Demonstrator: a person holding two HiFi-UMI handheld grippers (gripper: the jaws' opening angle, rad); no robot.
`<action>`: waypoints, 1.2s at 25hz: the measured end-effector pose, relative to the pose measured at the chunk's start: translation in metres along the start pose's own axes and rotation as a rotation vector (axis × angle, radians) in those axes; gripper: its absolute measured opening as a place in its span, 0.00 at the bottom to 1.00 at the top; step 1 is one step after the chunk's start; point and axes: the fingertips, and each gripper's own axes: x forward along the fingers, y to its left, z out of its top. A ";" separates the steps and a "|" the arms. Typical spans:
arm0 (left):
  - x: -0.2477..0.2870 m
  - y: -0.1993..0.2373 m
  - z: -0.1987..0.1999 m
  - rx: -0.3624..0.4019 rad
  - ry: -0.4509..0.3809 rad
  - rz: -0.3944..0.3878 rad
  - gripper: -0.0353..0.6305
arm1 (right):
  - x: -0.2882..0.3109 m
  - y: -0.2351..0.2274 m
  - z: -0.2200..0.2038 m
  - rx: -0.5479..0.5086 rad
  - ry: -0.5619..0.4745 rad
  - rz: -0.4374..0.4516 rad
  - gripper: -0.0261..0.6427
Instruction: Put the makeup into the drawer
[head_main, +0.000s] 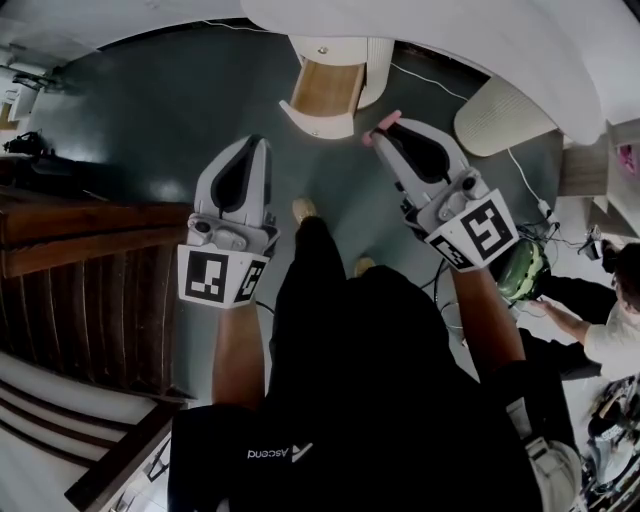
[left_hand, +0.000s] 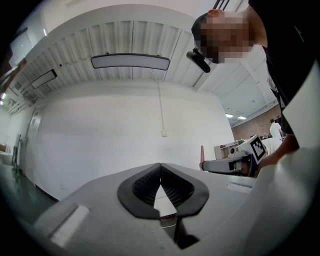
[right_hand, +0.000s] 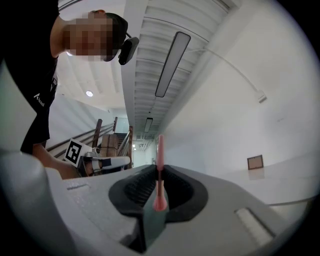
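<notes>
A thin pink makeup stick is pinched between the jaws of my right gripper; its tip pokes out beyond them. In the right gripper view the pink stick stands up from the shut right gripper. My left gripper is held beside it, shut with nothing in it; in its own view the left gripper shows only wall past its tips. A small white cabinet has its drawer pulled open just ahead of both grippers, with a bare wooden bottom showing.
Dark wooden stairs and rails run along the left. A white round tabletop and a beige oval seat lie at the upper right. Another person sits at the right, near a green object and floor cables.
</notes>
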 end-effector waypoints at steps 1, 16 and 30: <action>0.004 0.007 -0.003 -0.002 -0.004 -0.002 0.07 | 0.007 -0.001 -0.002 -0.012 0.006 0.000 0.12; 0.089 0.149 -0.073 -0.030 0.012 -0.120 0.07 | 0.161 -0.056 -0.075 -0.125 0.204 -0.056 0.12; 0.154 0.229 -0.170 -0.129 0.073 -0.183 0.07 | 0.250 -0.119 -0.217 -0.284 0.609 -0.036 0.12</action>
